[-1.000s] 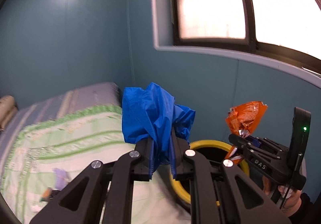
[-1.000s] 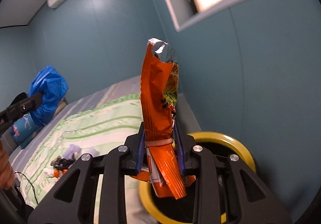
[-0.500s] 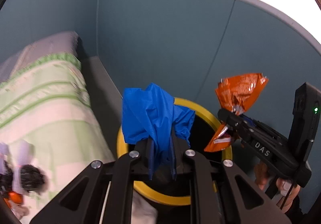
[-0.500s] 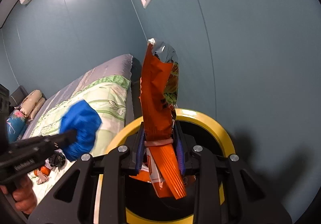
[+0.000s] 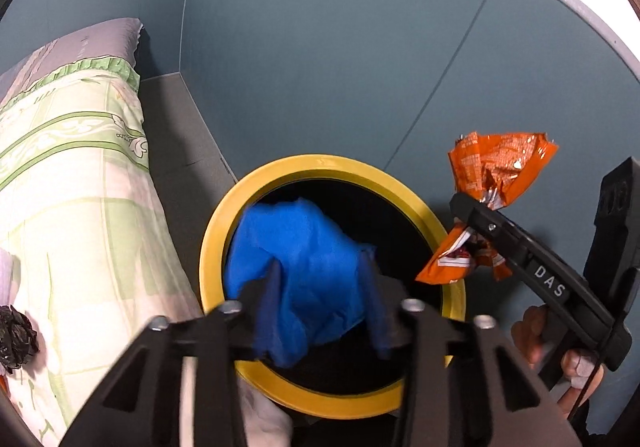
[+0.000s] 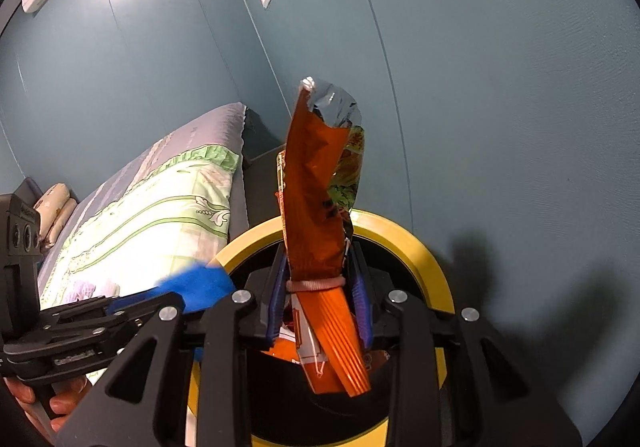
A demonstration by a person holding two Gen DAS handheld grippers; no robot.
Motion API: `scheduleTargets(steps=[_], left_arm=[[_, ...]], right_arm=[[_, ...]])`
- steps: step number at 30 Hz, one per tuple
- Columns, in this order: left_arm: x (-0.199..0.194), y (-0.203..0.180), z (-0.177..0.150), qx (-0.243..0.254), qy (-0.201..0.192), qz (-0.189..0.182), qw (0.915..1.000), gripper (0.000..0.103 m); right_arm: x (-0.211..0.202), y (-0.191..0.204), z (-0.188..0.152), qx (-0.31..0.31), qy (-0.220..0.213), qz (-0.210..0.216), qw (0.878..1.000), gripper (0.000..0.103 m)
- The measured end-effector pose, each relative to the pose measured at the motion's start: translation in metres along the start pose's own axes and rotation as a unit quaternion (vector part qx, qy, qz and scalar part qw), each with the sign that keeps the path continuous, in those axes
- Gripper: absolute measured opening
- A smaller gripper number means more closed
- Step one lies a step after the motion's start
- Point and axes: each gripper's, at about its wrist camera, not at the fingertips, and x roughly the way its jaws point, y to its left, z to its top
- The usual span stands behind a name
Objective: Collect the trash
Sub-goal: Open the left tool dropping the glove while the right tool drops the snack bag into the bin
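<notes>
The left gripper (image 5: pixel 320 303) has dropped over the yellow-rimmed bin (image 5: pixel 424 207) and its jaws are opening, freeing the blue bag (image 5: pixel 304 263) above the mouth, while the right gripper (image 6: pixel 320 303), farther right, still pinches the orange snack wrapper (image 6: pixel 320 207), next to drop.

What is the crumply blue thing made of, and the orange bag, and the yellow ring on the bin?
The blue thing looks like thin plastic film, probably a bag: soft, with crumpled folds. The orange bag looks like foil-lined snack wrapper: its torn top shows shiny silver inside, and it holds sharp creases. The yellow ring seems hard, smooth plastic, with an even glossy rim, though painted metal cannot be ruled out.
</notes>
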Motion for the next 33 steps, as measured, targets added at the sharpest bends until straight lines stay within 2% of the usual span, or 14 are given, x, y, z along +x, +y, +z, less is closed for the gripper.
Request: scheduleTargets(steps=[4,6,11,18,26,31,33], left_arm=[[-0.008,0.007,0.000,-0.013,-0.013,0.003,0.9998,0.060],[-0.010,0.012,0.003,-0.020,-0.019,0.006,0.9996,0.067],[-0.031,0.022,0.005,-0.029,-0.045,0.023,0.9983,0.074],[-0.079,0.042,0.008,-0.037,-0.103,0.072,0.9913,0.094],[-0.135,0.079,0.004,-0.057,-0.145,0.087,0.9840,0.095],[-0.176,0.106,-0.007,-0.081,-0.167,0.107,0.9768,0.095],[-0.198,0.116,-0.012,-0.089,-0.183,0.127,0.9708,0.095]], right_arm=[[-0.001,-0.001,-0.001,0.005,0.000,-0.006,1.000,0.037],[-0.003,-0.001,-0.002,0.007,-0.001,-0.010,1.000,0.038],[-0.004,0.003,-0.001,0.004,-0.005,-0.012,1.000,0.039],[-0.010,0.018,0.007,-0.013,-0.017,-0.025,0.999,0.051],[-0.020,0.035,0.016,-0.033,-0.027,-0.026,0.999,0.065],[-0.026,0.044,0.019,-0.037,-0.029,-0.023,0.999,0.065],[-0.031,0.052,0.020,-0.044,-0.035,-0.018,0.998,0.065]])
